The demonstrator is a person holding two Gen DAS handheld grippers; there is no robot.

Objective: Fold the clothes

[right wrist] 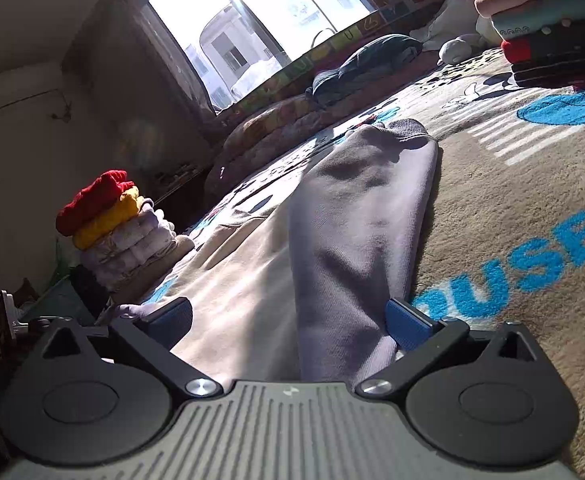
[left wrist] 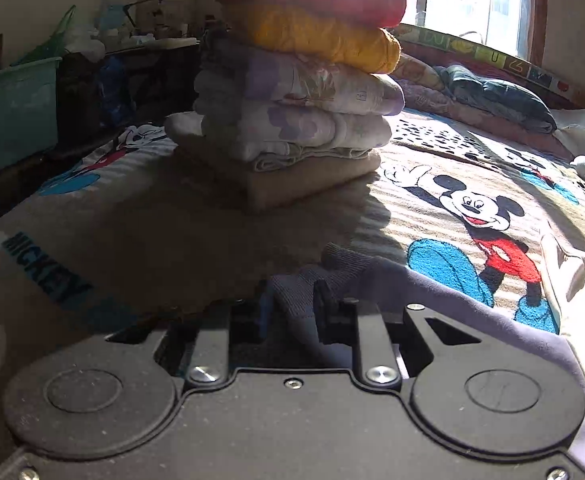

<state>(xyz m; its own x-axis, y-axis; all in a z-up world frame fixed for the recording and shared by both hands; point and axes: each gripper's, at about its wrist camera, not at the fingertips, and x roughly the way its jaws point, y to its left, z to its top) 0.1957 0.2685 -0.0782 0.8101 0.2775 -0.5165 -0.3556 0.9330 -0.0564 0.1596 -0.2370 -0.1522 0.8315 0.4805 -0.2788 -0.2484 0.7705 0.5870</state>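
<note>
A grey-purple sweatshirt [right wrist: 356,216] lies stretched out on the Mickey Mouse blanket [right wrist: 532,184], over a cream garment [right wrist: 244,292]. In the left wrist view my left gripper [left wrist: 292,304] is shut on the sweatshirt's ribbed cuff [left wrist: 300,280], with dark cloth [left wrist: 472,312] draping over its right side. In the right wrist view my right gripper [right wrist: 292,320] stands open, its blue pads [right wrist: 408,324] spread either side of the sweatshirt's near end, which passes between them.
A tall pile of folded clothes [left wrist: 300,80], red and yellow on top, stands on the bed ahead of the left gripper. Another folded pile [right wrist: 548,28] sits far right. A green bin [left wrist: 12,112] stands beside the bed. Bedding and a soft toy [right wrist: 456,50] lie under the window.
</note>
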